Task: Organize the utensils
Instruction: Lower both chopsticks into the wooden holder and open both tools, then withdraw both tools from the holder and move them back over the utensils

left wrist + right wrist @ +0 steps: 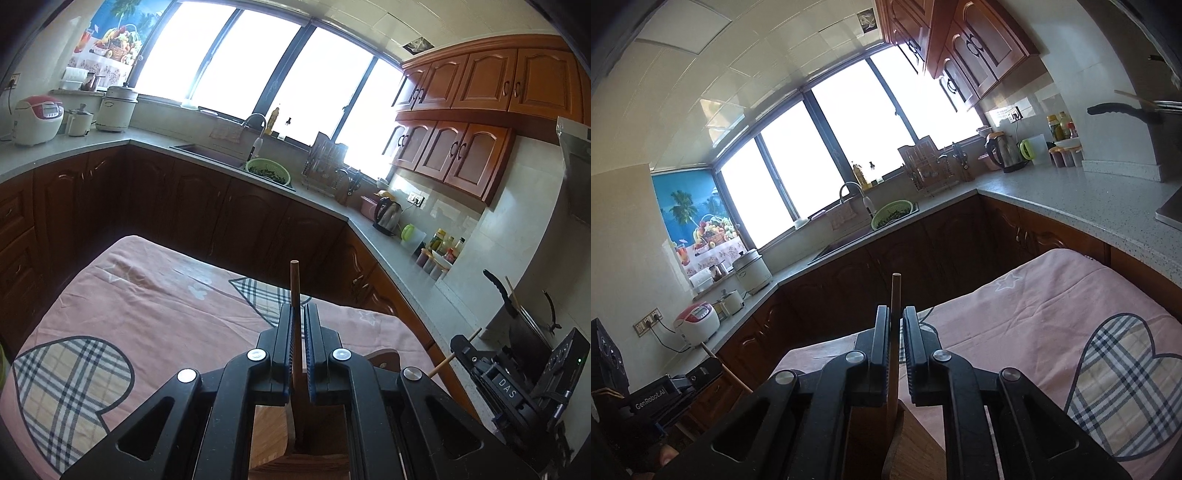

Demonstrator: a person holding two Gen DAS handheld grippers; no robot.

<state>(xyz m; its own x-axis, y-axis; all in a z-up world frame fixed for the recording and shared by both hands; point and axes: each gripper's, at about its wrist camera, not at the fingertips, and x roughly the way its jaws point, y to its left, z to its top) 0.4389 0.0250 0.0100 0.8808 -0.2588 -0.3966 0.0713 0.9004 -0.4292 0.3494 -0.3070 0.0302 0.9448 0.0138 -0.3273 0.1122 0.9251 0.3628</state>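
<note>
Upright, wooden chopstick (294, 291) clamped in left claw (298, 314), second chopstick (896, 295) pinched in right claw (896, 317), both above wooden holder (273, 424) on pink-clothed desk (147, 306); kitchen counter (399, 254) beyond.

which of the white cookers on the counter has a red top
The rice cooker at the far end of the row, nearest the wall socket; the small pot and tall pot beside it are plain white.
</note>
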